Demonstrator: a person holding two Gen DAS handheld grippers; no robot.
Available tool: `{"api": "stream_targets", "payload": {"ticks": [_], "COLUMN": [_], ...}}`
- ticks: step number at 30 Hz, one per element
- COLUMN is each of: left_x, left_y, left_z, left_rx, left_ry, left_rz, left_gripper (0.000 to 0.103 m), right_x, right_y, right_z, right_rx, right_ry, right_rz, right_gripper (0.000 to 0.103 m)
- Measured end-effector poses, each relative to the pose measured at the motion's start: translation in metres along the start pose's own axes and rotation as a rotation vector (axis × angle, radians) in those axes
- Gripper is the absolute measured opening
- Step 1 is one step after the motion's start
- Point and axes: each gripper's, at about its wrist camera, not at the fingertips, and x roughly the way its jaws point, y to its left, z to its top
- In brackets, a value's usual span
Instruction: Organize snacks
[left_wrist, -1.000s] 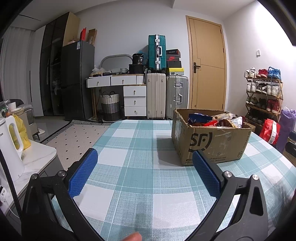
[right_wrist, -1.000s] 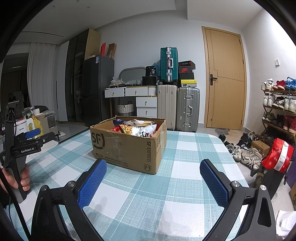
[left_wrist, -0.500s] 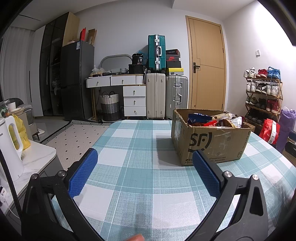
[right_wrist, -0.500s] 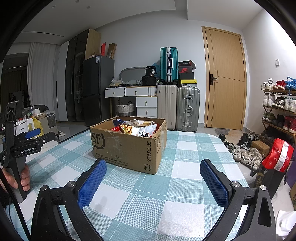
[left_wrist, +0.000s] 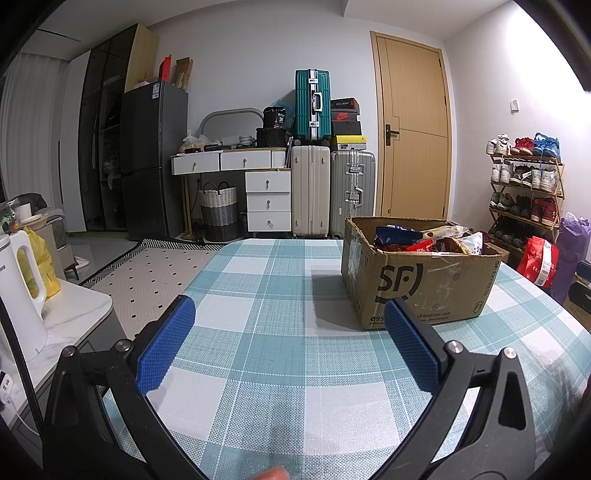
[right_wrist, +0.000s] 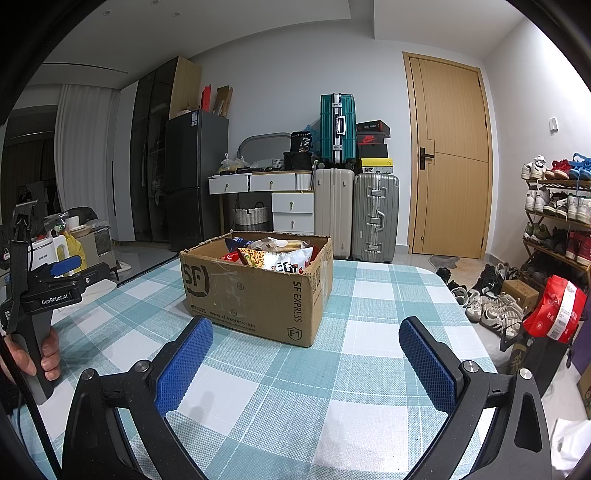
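A brown SF Express cardboard box (left_wrist: 421, 284) stands on the checked tablecloth, filled with several snack bags (left_wrist: 424, 238). In the right wrist view the box (right_wrist: 255, 291) sits ahead, with chip bags (right_wrist: 273, 256) showing over its rim. My left gripper (left_wrist: 288, 332) is open and empty, above the table, left of and nearer than the box. My right gripper (right_wrist: 306, 354) is open and empty, just in front of the box. The left gripper (right_wrist: 62, 271) also shows in the right wrist view, held by a hand at the far left.
The table (left_wrist: 280, 369) carries a teal and white checked cloth. A white kettle (left_wrist: 18, 295) stands on a side counter to the left. Suitcases (left_wrist: 314, 192), a drawer desk and a fridge line the back wall. A shoe rack (right_wrist: 557, 221) and a red bag (right_wrist: 557, 310) stand to the right.
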Motion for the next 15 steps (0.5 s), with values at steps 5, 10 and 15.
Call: {"api": "stream_targets", "payload": {"ticks": [5,10,15], "left_x": [0.0,0.0002,0.0], "left_y": [0.0,-0.0001,0.0], "left_z": [-0.0001,-0.0002,-0.0002], "left_rx": [0.0,0.0,0.0], "left_ry": [0.0,0.0,0.0], "left_rz": [0.0,0.0,0.0], "left_gripper": [0.102,0.102,0.102], "right_x": [-0.0012,-0.0002,-0.0018], "right_y": [-0.0002,0.0001,-0.0004], "right_z": [0.0001,0.0,0.0001], "right_rx": [0.0,0.0,0.0], "right_ry": [0.0,0.0,0.0], "right_rz": [0.0,0.0,0.0], "right_gripper": [0.103,0.103,0.103]}}
